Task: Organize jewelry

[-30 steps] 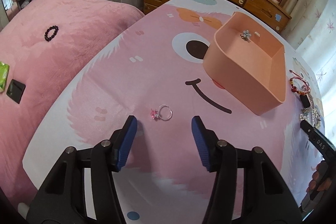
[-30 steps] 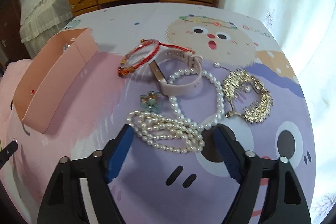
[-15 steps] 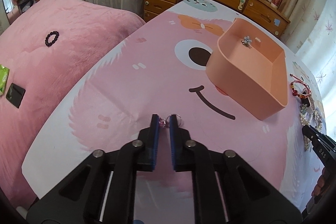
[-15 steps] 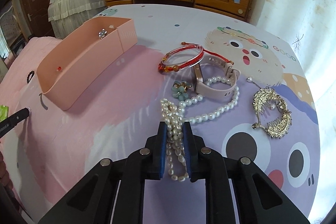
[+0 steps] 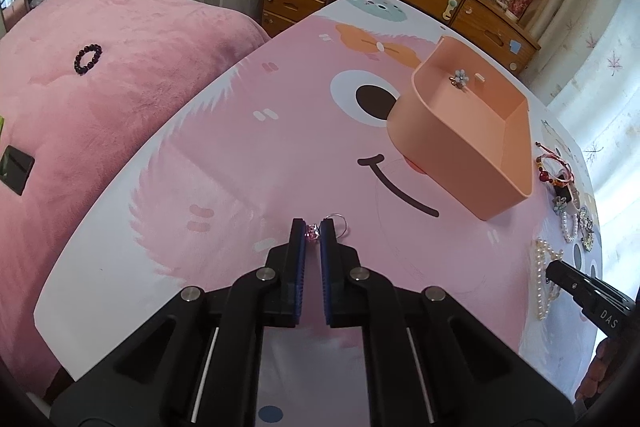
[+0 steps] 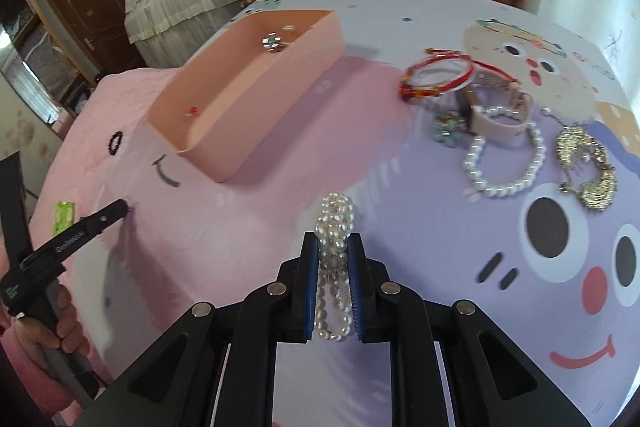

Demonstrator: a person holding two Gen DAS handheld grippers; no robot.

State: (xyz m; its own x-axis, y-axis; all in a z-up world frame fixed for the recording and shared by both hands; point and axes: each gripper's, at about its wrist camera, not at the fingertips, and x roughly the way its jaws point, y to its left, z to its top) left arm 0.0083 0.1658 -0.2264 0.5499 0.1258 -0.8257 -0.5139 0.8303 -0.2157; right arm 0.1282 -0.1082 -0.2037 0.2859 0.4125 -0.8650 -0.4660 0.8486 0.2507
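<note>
The left gripper [image 5: 312, 233] is clenched on a ring w/ pink stone [image 5: 313, 231]; its thin silver hoop sticks out to the right of the blue pads, just over the cartoon bed sheet [image 5: 248, 155]. The right gripper [image 6: 334, 251] is clenched on a bunched pearl strand [image 6: 334, 223], pearls showing between the pads and beyond the tips.

The pink tray [image 5: 472, 155] sits at the far right in the left view, w/ a small flower piece [image 5: 460, 78] inside near its far wall. In the right view a red bangle [image 6: 438, 77], watch w/ pink strap [image 6: 498, 119], pearl bracelet [image 6: 504, 163] and gold hair comb [image 6: 588, 167] lie far right of the gripper.

Writing: "DAS" reads on the right gripper's black arm at the left view's right edge; the print on the left gripper's arm in the right view is too blurred to read. A dark bead bracelet [image 5: 88, 58] lies on the pink blanket [image 5: 100, 99], far left.
</note>
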